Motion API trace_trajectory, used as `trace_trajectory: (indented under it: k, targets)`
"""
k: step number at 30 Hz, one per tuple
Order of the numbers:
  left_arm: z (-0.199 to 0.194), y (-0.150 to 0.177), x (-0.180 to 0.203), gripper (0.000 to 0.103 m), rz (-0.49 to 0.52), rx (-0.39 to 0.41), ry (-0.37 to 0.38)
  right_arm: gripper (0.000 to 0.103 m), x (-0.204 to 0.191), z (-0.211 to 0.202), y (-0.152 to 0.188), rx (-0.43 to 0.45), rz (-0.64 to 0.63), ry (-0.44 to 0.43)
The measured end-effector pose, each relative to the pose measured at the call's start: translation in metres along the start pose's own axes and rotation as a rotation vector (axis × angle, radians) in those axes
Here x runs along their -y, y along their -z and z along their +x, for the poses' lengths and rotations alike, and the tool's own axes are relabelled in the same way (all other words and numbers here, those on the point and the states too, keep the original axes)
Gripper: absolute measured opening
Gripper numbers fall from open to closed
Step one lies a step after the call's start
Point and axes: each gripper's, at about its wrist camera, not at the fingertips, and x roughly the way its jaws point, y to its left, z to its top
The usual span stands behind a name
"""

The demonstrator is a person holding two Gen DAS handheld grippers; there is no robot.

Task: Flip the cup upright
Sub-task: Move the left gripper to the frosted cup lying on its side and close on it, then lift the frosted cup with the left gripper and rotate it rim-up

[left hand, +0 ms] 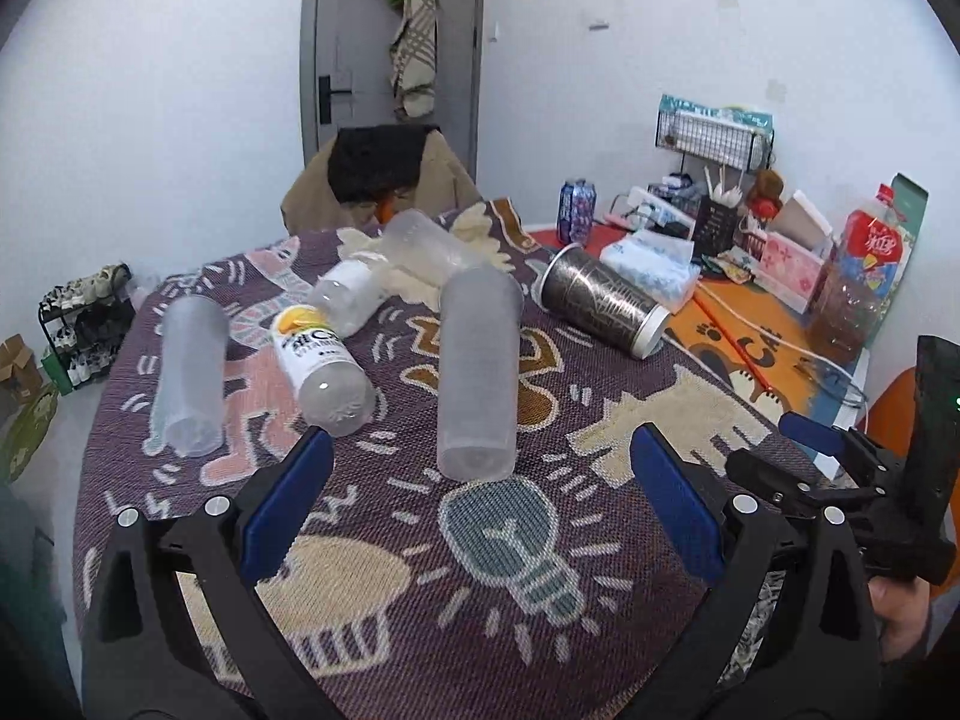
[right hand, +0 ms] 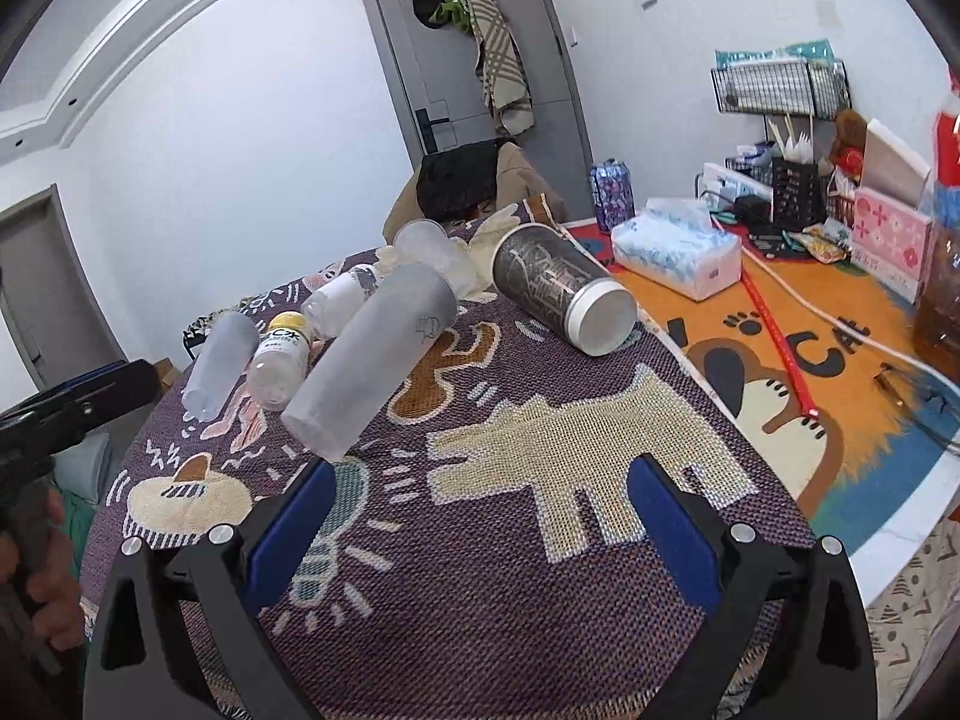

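Observation:
A tall frosted plastic cup (left hand: 478, 372) lies on its side on the patterned cloth, base toward me; it also shows in the right wrist view (right hand: 369, 357). My left gripper (left hand: 480, 450) is open, its blue pads either side of the cup's base, just short of it. My right gripper (right hand: 480, 480) is open and empty over the cloth, to the right of the same cup. A second frosted cup (left hand: 191, 372) lies at the left. A dark patterned cup (left hand: 603, 306) with a white base lies at the right.
Two plastic bottles (left hand: 321, 369) lie between the frosted cups. A clear cup (left hand: 429, 246) and beige gloves lie behind. A tissue pack (right hand: 675, 246), boxes, a wire rack and a large bottle (left hand: 864, 276) crowd the orange mat at the right.

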Motion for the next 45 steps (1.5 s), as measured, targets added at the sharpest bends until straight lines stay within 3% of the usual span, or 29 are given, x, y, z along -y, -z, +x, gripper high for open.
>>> trace_trajectory:
  k: [5, 15, 26, 33, 34, 35, 39, 45]
  targets:
    - [0.036, -0.008, -0.003, 0.097, 0.006, -0.069, 0.006, 0.095, 0.017, 0.018, 0.002, -0.020, 0.031, -0.006]
    - [0.107, -0.028, -0.010, 0.085, -0.031, -0.231, 0.027, 0.095, 0.039, 0.037, 0.002, -0.045, 0.081, -0.012]
    - [0.189, -0.056, -0.014, 0.085, -0.053, -0.429, 0.087, 0.095, 0.058, 0.048, 0.002, -0.064, 0.145, -0.022]
    - [0.228, -0.062, -0.010, 0.084, -0.010, -0.537, 0.073, 0.095, 0.057, 0.044, 0.002, -0.061, 0.153, -0.025]
    - [0.231, -0.061, -0.009, 0.080, 0.002, -0.547, 0.065, 0.095, 0.057, 0.043, 0.002, -0.060, 0.154, -0.024]
    - [0.233, -0.060, -0.007, 0.069, 0.014, -0.556, 0.064, 0.095, 0.057, 0.041, 0.003, -0.061, 0.156, -0.023]
    - [0.229, -0.059, -0.003, 0.068, 0.045, -0.566, 0.079, 0.095, 0.055, 0.036, 0.004, -0.059, 0.159, -0.019]
    - [0.183, -0.058, -0.004, 0.068, 0.047, -0.502, 0.123, 0.095, 0.048, 0.028, 0.004, -0.050, 0.153, -0.021]
